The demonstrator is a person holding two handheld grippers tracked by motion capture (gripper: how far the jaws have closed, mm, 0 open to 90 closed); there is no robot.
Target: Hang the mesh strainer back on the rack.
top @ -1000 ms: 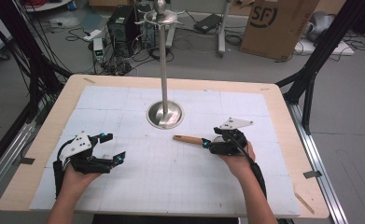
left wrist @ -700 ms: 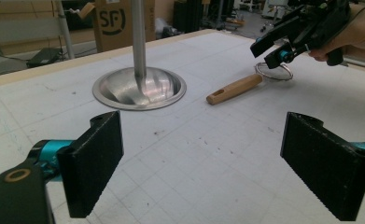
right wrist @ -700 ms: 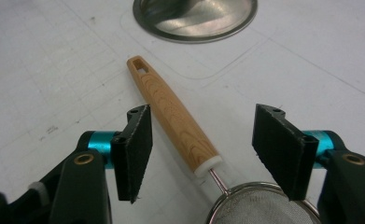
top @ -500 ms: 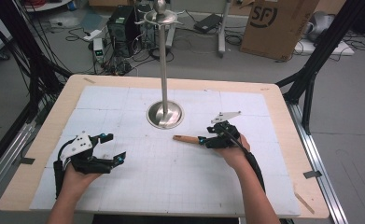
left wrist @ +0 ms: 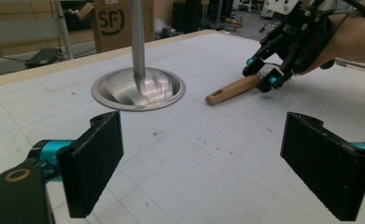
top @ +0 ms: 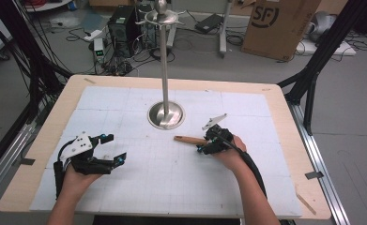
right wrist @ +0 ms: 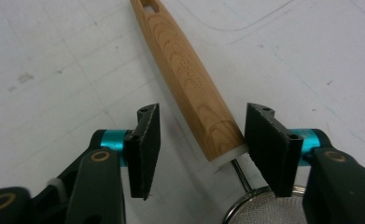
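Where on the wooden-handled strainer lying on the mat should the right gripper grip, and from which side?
Probably the thick end of the wooden handle, beside the thin wire neck, from above: it lies flat, so the open right gripper can straddle it, one jaw on each side. The mesh bowl looks less firm.

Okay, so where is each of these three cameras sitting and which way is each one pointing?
High view: above the person's side, looking forward and down at the table; forearms and both grippers show.
Left gripper view: rides the left gripper, facing the metal stand; its open jaws show.
Right gripper view: rides the right gripper, looking down at the wooden handle between its jaws.
All three share that handle.
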